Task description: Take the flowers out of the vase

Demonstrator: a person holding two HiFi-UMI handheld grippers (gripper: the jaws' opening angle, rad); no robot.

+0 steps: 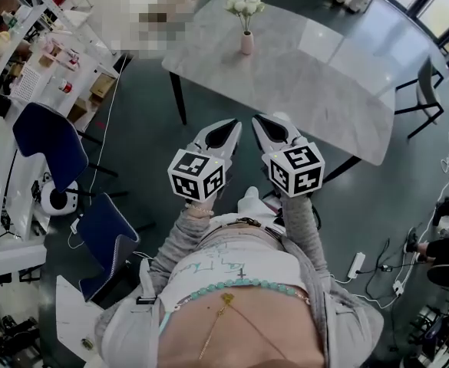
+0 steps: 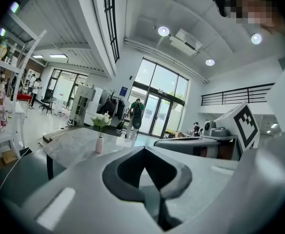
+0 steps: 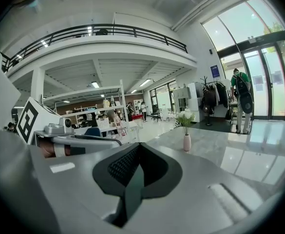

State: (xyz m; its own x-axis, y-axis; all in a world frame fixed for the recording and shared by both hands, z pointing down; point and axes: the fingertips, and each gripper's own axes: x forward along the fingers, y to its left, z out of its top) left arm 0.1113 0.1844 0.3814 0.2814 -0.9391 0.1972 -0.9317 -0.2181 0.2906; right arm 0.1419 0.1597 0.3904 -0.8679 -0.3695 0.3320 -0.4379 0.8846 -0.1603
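White flowers (image 1: 244, 3) stand upright in a small pink vase (image 1: 246, 43) near the far left edge of the grey marble table (image 1: 308, 75). The same flowers (image 2: 101, 119) and vase (image 2: 99, 144) show small and far off in the left gripper view. In the right gripper view the flowers (image 3: 185, 116) and vase (image 3: 186, 142) are also distant. My left gripper (image 1: 229, 126) and right gripper (image 1: 264, 121) are held side by side close to the body, short of the table. Both are shut with nothing between the jaws.
Two blue chairs (image 1: 49, 136) stand at the left on the dark floor. White shelving (image 1: 32, 44) with clutter lines the left side. A dark chair (image 1: 424, 90) sits at the table's right end. Cables and a power strip (image 1: 354, 265) lie on the floor at right.
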